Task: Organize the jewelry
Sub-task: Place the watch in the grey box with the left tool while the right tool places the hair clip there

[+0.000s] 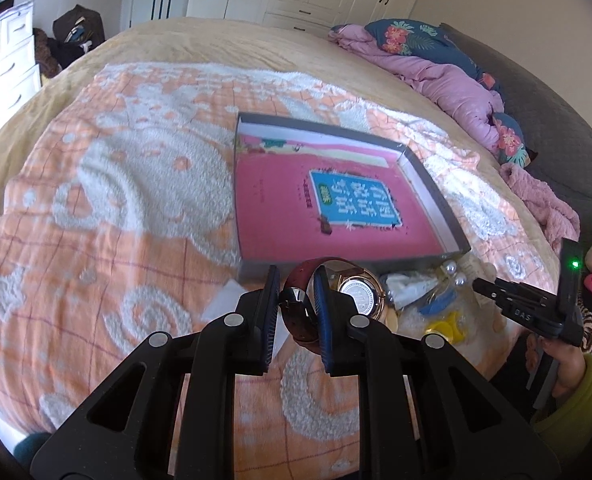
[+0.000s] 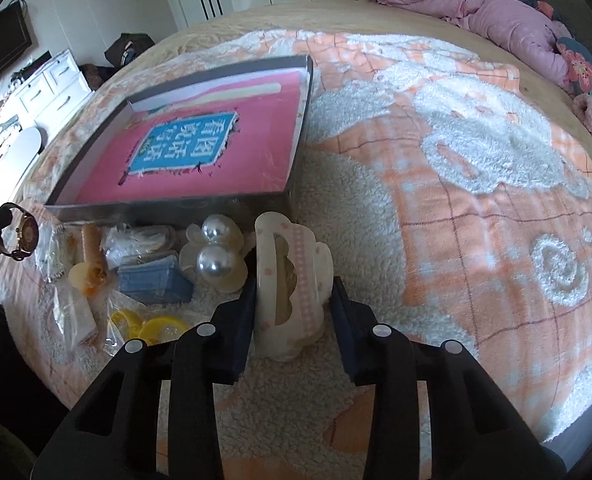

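Note:
My left gripper (image 1: 294, 312) is shut on the dark red strap of a wristwatch (image 1: 359, 300) and holds it just above the bed, in front of the open box (image 1: 435, 196). The watch also shows at the far left of the right wrist view (image 2: 22, 236). My right gripper (image 2: 294, 320) is shut on a cream and pink hair claw clip (image 2: 292, 280), close to the blanket. A pearl hair clip (image 2: 216, 252), yellow rings in a bag (image 2: 152, 326) and several small packets lie beside it, in front of the box (image 2: 176, 208).
The box holds a pink book with a blue label (image 1: 351, 200) (image 2: 184, 144). An orange and white fleece blanket (image 2: 455, 160) covers the bed. Purple bedding (image 1: 447, 80) is heaped at the far right. White drawers (image 1: 4, 60) stand left of the bed.

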The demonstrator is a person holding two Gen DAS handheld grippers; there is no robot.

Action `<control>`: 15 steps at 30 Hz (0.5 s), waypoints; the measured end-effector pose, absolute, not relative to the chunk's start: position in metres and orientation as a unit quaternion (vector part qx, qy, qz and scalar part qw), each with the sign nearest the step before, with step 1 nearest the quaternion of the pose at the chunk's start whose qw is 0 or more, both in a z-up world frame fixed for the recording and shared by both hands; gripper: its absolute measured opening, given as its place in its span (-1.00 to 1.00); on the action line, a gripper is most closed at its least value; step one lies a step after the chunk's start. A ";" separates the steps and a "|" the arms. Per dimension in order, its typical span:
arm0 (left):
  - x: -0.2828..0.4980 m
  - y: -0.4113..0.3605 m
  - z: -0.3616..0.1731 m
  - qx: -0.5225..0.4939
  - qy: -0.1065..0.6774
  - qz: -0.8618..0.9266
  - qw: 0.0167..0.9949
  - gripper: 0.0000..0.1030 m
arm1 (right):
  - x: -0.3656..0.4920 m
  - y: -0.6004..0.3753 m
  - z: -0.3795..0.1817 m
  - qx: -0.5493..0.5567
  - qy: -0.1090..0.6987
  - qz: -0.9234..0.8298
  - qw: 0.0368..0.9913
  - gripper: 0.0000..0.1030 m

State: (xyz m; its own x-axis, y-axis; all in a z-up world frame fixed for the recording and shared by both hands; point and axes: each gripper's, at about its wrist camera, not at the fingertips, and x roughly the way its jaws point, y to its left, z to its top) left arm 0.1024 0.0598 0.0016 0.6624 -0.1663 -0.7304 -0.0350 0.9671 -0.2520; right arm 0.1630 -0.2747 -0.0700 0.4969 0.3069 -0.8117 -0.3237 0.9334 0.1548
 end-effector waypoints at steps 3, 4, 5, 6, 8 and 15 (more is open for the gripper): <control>0.108 0.060 0.008 -0.120 0.403 -0.037 0.907 -0.80 | 0.156 -0.281 -0.055 0.004 0.447 0.187 0.875 -0.33; 0.111 0.060 0.011 -0.118 0.400 -0.036 0.908 -0.80 | 0.155 -0.282 -0.050 0.008 0.441 0.190 0.877 -0.33; 0.114 0.059 0.014 -0.116 0.397 -0.036 0.910 -0.80 | 0.155 -0.281 -0.045 0.011 0.436 0.193 0.879 -0.33; 0.117 0.059 0.017 -0.115 0.395 -0.035 0.911 -0.80 | 0.155 -0.280 -0.040 0.012 0.431 0.196 0.881 -0.33; 0.122 0.059 0.021 -0.113 0.390 -0.034 0.913 -0.80 | 0.158 -0.278 -0.029 0.016 0.420 0.206 0.884 -0.33; 0.151 0.061 0.027 -0.111 0.382 -0.030 0.917 -0.80 | 0.182 -0.252 0.001 0.003 0.384 0.230 0.894 -0.33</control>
State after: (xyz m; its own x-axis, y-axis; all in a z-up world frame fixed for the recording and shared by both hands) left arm 0.1507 0.0613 0.0273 0.7069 -0.1400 -0.6933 -0.0292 0.9736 -0.2264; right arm 0.1820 -0.2525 0.0013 0.5993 0.4134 -0.6855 -0.4096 0.8941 0.1812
